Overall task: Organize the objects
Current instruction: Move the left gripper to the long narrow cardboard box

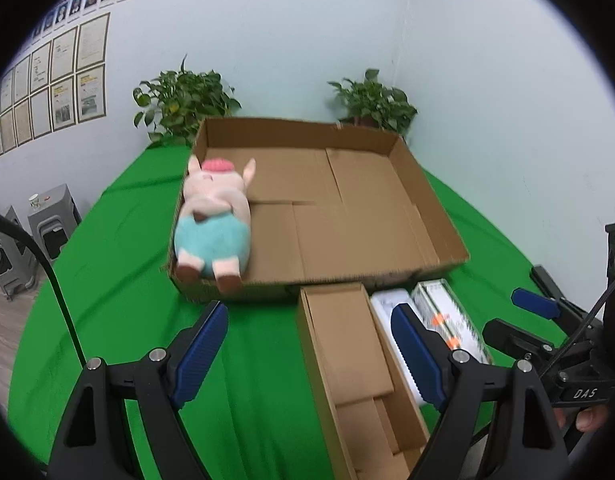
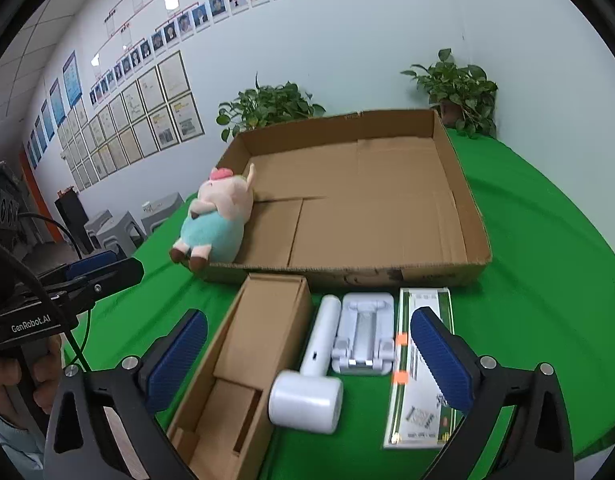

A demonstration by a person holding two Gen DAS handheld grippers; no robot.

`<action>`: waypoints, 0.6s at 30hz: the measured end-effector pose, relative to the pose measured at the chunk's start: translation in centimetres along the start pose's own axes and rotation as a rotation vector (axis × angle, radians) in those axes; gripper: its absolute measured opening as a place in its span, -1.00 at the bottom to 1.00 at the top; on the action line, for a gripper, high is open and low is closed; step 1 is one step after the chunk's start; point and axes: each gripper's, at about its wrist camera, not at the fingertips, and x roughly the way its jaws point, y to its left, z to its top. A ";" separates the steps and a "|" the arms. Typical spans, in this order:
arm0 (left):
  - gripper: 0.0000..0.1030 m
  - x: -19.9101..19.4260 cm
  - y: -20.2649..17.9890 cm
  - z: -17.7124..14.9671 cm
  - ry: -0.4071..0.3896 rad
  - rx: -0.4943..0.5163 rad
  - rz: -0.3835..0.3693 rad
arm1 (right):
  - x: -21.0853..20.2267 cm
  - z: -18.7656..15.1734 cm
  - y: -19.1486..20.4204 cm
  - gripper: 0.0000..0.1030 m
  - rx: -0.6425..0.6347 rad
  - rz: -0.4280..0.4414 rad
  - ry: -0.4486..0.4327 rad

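The left black plastic two-finger gripper [image 1: 307, 344] has triangular cut-outs in its finger arms, round silver screw heads at the joints, and ribbed dark-blue rubber pads [image 1: 199, 354] on the inner faces of the fingers. A thin black cable [image 1: 47, 264] arcs beside it. The right black two-finger gripper [image 2: 307, 356] has the same build, with matching ribbed blue pads [image 2: 441, 358], silver screws and triangular openings. Seen from the left camera, its body carries white "DAS" lettering; seen from the right camera, the left unit's side reads "GenRobot.AI" in white. Bare skin of the left hand [image 2: 11, 380] wraps the handle, with a pale light-blue sleeve edge below it, and fingertips of the right hand [image 1: 587, 416] show under the other handle.
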 end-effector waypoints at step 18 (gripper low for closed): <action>-0.19 5.0 -0.2 -7.4 0.295 -0.077 -0.156 | -1.4 -8.0 3.1 0.09 -0.083 0.262 0.259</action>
